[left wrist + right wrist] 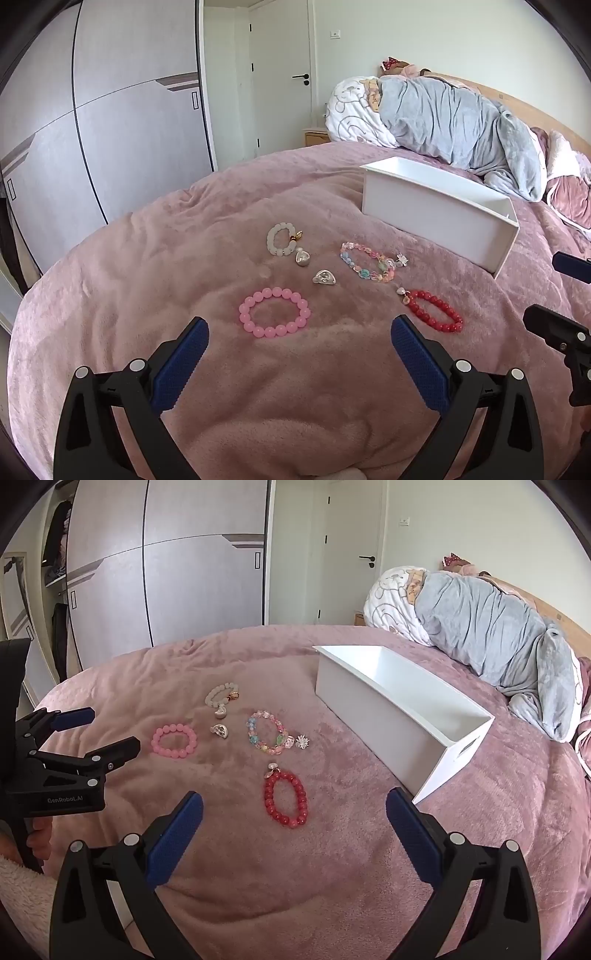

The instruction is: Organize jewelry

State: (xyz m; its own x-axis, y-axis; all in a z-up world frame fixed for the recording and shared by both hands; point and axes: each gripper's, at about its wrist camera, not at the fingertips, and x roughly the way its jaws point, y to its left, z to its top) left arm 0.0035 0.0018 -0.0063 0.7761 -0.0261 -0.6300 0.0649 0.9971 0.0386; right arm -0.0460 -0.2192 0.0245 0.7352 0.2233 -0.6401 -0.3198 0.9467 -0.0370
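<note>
Several bracelets lie on the pink bed cover. A pink bead bracelet [274,313] [174,741] lies just ahead of my open, empty left gripper [300,334]. A red bead bracelet [435,310] [285,799] lies just ahead of my open, empty right gripper [294,808]. A multicoloured bracelet [367,261] [266,732] and a white bead bracelet [280,239] [220,694] lie farther off, with two silver charms [324,277] [220,731] between them. An open white box [439,210] [402,716] stands behind them, to the right.
A rolled grey blanket [461,122] [491,635] and a printed pillow [351,110] lie at the headboard behind the box. Wardrobe doors [140,122] and a room door [280,74] stand beyond the bed's far edge. The left gripper shows at the left of the right wrist view [92,734].
</note>
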